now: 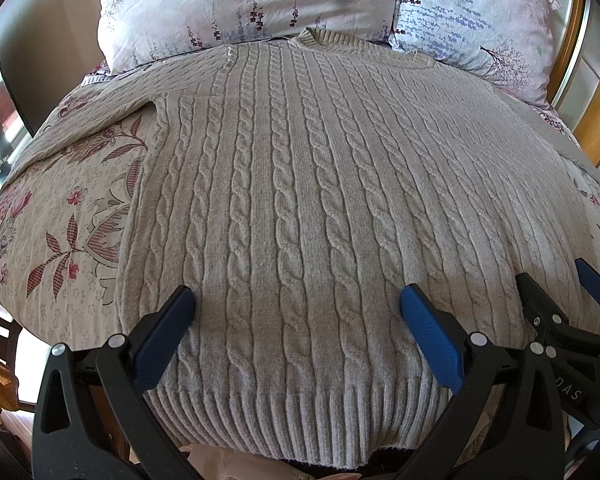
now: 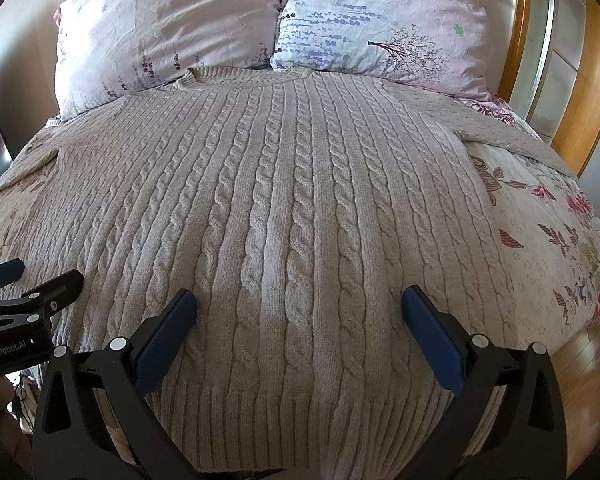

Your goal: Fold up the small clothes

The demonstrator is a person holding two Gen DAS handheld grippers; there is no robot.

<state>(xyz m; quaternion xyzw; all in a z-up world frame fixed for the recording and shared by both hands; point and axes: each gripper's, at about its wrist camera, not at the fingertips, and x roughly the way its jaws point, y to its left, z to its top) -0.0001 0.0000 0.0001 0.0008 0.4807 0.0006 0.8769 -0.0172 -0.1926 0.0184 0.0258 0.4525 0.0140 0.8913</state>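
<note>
Hovering wide apart over sweater (image 1: 300, 200) hem: left gripper (image 1: 298, 306), right gripper (image 2: 300, 306); 2 pillows (image 2: 172, 28) behind

Beige cable-knit sweater (image 1: 300, 208) flat on floral bedspread (image 1: 60, 216), jaws spread

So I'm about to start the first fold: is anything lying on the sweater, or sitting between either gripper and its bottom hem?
Nothing visible. The sweater lies flat and bare on the bedspread, the pillows only beyond its collar. The left gripper and right gripper hang open over the hem, jaws wide.
</note>
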